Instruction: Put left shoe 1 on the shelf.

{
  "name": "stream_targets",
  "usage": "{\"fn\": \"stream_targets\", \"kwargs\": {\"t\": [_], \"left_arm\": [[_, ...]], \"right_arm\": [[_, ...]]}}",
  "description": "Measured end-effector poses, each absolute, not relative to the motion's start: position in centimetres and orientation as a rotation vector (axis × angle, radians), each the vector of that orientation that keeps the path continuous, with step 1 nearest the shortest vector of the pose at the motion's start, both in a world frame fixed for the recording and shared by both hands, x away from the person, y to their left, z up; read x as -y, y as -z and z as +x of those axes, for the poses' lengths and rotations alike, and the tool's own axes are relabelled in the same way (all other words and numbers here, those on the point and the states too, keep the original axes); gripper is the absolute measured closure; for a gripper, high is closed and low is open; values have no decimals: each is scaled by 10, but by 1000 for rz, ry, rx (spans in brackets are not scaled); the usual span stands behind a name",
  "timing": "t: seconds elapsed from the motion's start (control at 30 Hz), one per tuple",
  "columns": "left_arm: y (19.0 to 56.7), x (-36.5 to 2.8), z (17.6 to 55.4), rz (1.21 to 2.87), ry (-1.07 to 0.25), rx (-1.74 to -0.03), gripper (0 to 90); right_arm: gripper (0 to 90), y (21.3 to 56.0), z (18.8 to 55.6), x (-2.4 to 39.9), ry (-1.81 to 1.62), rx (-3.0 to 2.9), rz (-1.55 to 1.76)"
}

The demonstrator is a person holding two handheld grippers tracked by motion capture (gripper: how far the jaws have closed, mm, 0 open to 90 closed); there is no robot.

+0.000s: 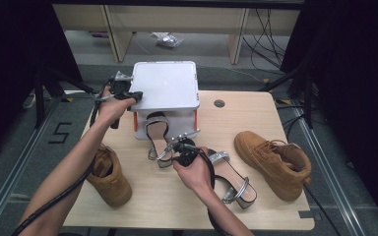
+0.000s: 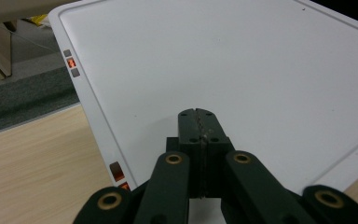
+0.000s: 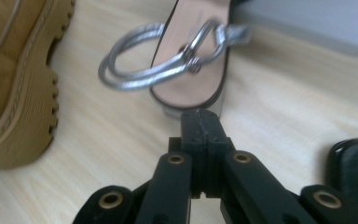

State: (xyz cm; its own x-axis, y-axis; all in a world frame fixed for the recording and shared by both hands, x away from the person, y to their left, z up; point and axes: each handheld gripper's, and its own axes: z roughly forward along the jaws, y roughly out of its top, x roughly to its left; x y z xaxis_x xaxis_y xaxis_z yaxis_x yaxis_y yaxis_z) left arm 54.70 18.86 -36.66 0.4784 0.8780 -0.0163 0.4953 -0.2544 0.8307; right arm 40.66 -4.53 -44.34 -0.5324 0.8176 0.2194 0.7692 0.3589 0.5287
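Here the right gripper [image 3: 200, 122] – jaws closed, empty – sits just at the sandal [image 3: 191, 70] heel, left gripper [image 2: 199, 122] closed over the box [image 2: 223, 60].

The left forearm [image 1: 61, 182] runs from 7 o'clock toward 12; its hand [image 1: 112, 109] grips the left gripper [image 2: 198, 123], jaws pressed together. The right hand [image 1: 194, 172] points the right gripper [image 3: 201, 123] toward 11 o'clock, its 2 jaws together, empty.
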Motion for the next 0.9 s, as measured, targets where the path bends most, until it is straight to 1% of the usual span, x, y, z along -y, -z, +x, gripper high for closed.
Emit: {"fn": "stream_targets", "kwargs": {"t": [0.2,0.47,0.9], "left_arm": [[367,-188,547,1903,-591,-1143,894],[367,-189,547,1905,-588,-1140,894],[367,-188,546,1903,-585,-1140,894]], "right_arm": [[900,459,407,36,-905,-2551,1439],[900,468,414,26,-901,-2561,1412],[900,468,412,22,-922,-2542,1443]]}}
